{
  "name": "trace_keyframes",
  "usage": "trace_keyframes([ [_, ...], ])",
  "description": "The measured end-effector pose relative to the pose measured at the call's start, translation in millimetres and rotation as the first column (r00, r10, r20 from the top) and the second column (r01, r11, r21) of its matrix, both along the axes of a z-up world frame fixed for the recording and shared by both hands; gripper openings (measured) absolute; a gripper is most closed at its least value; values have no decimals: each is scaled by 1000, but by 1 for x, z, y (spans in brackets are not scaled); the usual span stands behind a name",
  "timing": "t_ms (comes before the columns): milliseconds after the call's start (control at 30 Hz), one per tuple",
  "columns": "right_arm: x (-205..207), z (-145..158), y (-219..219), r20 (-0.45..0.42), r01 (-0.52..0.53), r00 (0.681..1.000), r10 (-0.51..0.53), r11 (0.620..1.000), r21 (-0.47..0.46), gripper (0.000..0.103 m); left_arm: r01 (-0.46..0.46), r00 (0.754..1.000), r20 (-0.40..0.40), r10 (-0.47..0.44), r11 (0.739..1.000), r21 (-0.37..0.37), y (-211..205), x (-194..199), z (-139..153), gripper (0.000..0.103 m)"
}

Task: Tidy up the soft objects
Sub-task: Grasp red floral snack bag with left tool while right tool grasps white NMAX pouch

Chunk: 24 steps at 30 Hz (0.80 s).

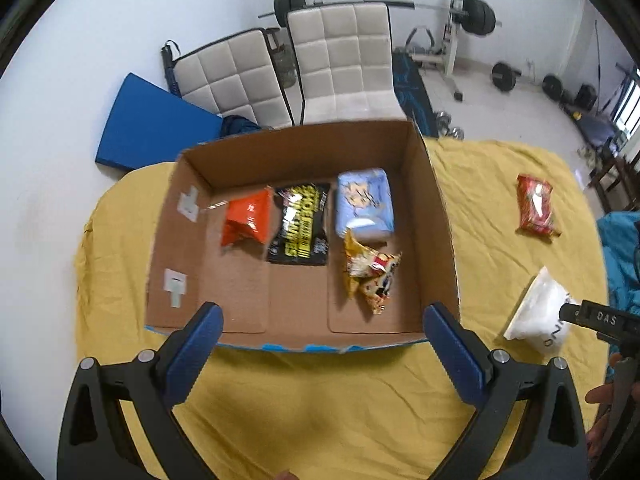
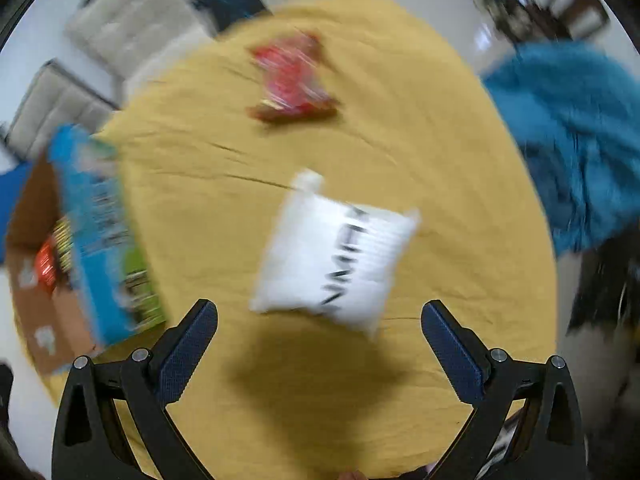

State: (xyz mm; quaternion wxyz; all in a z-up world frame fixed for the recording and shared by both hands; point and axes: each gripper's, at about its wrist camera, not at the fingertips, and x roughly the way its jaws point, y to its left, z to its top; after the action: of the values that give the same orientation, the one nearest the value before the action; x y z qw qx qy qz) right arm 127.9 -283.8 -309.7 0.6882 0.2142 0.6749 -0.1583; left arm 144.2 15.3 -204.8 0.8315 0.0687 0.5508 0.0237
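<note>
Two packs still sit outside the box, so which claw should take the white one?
Right. The open right claw points straight at the white pack, just ahead on the yellow cloth. The open left claw faces the cardboard box, the pack off to its side.

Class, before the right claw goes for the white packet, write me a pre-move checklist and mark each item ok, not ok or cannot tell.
1. Right claw open and empty: ok.
2. White packet lies ahead between the open jaws, free on the yellow cloth: ok.
3. Right wrist view sharp enough to aim: not ok, blurred.
4. Cardboard box has bare floor left: ok.
5. Left claw open, holding nothing: ok.
6. Red packet out of the path: ok.
</note>
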Motion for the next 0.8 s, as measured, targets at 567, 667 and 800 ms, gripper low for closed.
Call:
trace_keyframes([
  [567, 16, -79, -33, -50, -107, 992, 119, 977, 185, 83, 7, 997, -74, -3, 999, 50, -86, 40, -35, 103],
  [667, 21, -65, -51, -14, -129, 991, 133, 977, 171, 81, 41, 996, -76, -40, 999, 11, -115, 54, -32, 103],
  [800, 46, -44, -97, 37, -128, 992, 124, 983, 134, 81, 116, 982, -140, -125, 990, -74, -162, 84, -40, 103],
])
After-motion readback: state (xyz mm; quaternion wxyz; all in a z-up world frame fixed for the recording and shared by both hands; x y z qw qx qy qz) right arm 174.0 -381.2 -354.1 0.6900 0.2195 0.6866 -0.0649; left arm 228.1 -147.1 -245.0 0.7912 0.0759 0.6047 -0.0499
